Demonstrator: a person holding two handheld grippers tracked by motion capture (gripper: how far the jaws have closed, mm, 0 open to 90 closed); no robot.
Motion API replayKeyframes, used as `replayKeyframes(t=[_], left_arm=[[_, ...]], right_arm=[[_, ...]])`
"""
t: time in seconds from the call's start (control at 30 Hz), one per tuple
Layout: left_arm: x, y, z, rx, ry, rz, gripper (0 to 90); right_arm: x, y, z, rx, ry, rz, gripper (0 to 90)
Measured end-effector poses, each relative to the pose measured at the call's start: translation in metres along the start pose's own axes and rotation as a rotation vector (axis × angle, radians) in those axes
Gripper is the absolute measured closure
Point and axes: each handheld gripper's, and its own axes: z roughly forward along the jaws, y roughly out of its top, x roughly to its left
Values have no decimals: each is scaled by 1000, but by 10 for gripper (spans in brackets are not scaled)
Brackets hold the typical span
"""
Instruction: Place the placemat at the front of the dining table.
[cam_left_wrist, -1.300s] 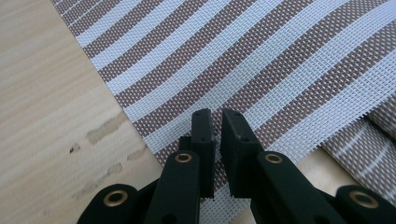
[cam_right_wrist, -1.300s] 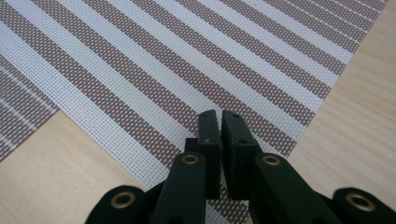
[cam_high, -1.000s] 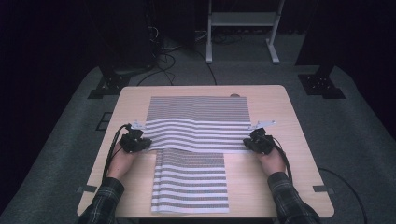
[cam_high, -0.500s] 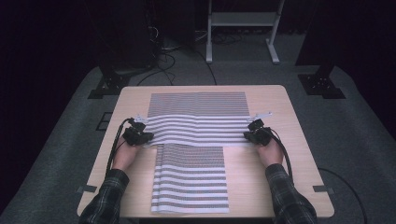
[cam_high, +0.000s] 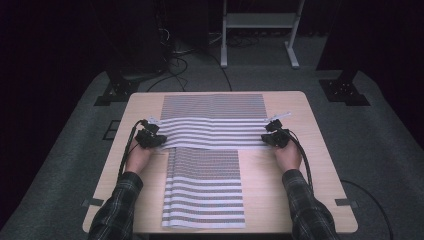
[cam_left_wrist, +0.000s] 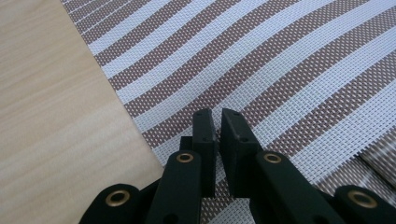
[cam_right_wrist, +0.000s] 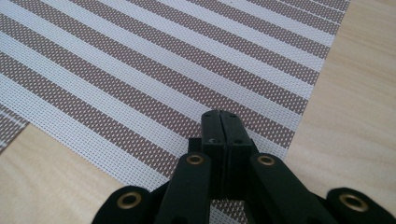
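Observation:
A brown-and-white striped woven mat (cam_high: 215, 131) lies across the far half of the wooden table (cam_high: 320, 165). My left gripper (cam_high: 158, 141) is shut on its left near corner, and my right gripper (cam_high: 267, 139) is shut on its right near corner. In the left gripper view the jaws (cam_left_wrist: 217, 114) pinch the mat (cam_left_wrist: 289, 70) just inside its edge, and the fabric bows upward. The right gripper view shows the jaws (cam_right_wrist: 219, 114) pressed together on the mat (cam_right_wrist: 140, 70) near its side edge. A second striped mat (cam_high: 205, 187) lies flat at the near centre.
Bare tabletop (cam_high: 140, 107) lies left and right of the mats. Cables trail from both grippers along the person's forearms in plaid sleeves (cam_high: 120, 200). Beyond the table stand dark stands (cam_high: 345, 90), floor cables (cam_high: 175, 55) and a white frame (cam_high: 257, 22).
Both grippers have moved away from the person, toward the table's far edge, carrying the mat's near edge with them. The near mat has not moved.

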Motion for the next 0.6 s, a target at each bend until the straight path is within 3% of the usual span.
replayKeyframes(t=[0.17,0.27,0.47,0.6], left_arm=[[3,4,5,-15,7,-4,844],[4,5,8,-25,10,-6,845],[4,11,11,-19,23,2,844],[7,15,16,-24,33,-4,844]], right_arm=[[-3,4,4,-13,-17,0,892],[-8,5,6,-24,-9,25,891],[-9,12,11,-12,-47,-4,887],[-17,12,14,-48,-37,37,887]])
